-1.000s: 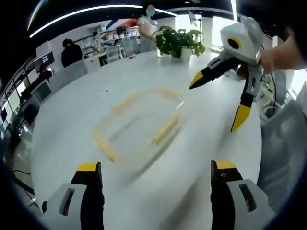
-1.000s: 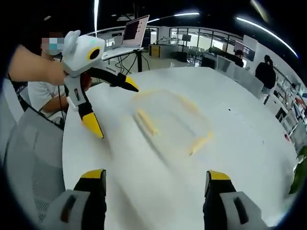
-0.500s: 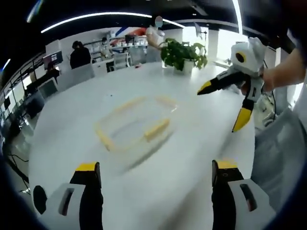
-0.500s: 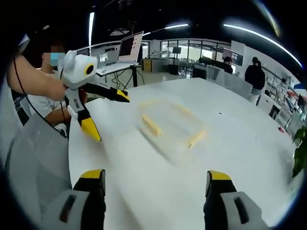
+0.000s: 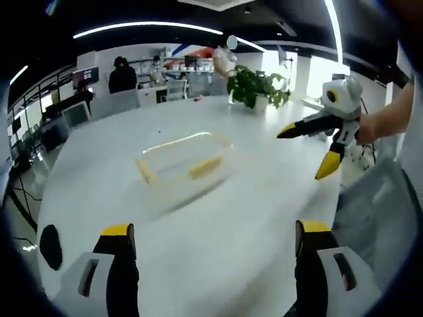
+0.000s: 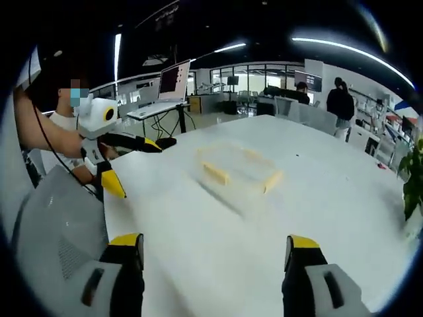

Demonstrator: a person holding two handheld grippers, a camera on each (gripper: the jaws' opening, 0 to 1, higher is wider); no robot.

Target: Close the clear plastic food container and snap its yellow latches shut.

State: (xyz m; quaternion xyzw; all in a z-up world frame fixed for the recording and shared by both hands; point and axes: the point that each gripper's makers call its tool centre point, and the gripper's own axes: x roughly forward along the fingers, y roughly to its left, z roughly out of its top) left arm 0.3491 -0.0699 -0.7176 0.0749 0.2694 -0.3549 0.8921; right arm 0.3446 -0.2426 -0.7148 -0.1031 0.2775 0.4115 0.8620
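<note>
**Q:** Where's the container?

**A:** The clear plastic food container (image 5: pixel 182 164) sits flat near the middle of a big round white surface (image 5: pixel 218 238). It's blurred, but yellow latches (image 5: pixel 205 167) show along its sides. In the right gripper view the same container (image 6: pixel 239 170) lies ahead, w/ a yellow latch (image 6: pixel 217 174) on its near-left side and another on the right. Can't tell whether the lid is fully seated or the latches are snapped — too smeared.

**Q:** And the tools?

**A:** The left tool (image 5: pixel 216 241) has its two yellow-tipped jaws spread wide, nothing between them, well short of the container. The right tool (image 6: pixel 215 251) is the same — jaws wide apart, empty, over bare surface. In the left gripper view the right tool (image 5: pixel 305 151) also shows at right, held in a hand (image 5: pixel 370 127), off the container's right side and apart from it. In the right gripper view the left tool (image 6: pixel 137 165) shows at left, gripped by a hand, beside the surface's edge.

**Q:** Around that?

**A:** A potted plant (image 5: pixel 256 84) stands at the far edge of the surface. A grey mesh chair (image 6: pixel 56 224) sits by the near-left edge. Beyond: office desks, a laptop (image 6: pixel 174 79) on a stand, people standing in the background.
</note>
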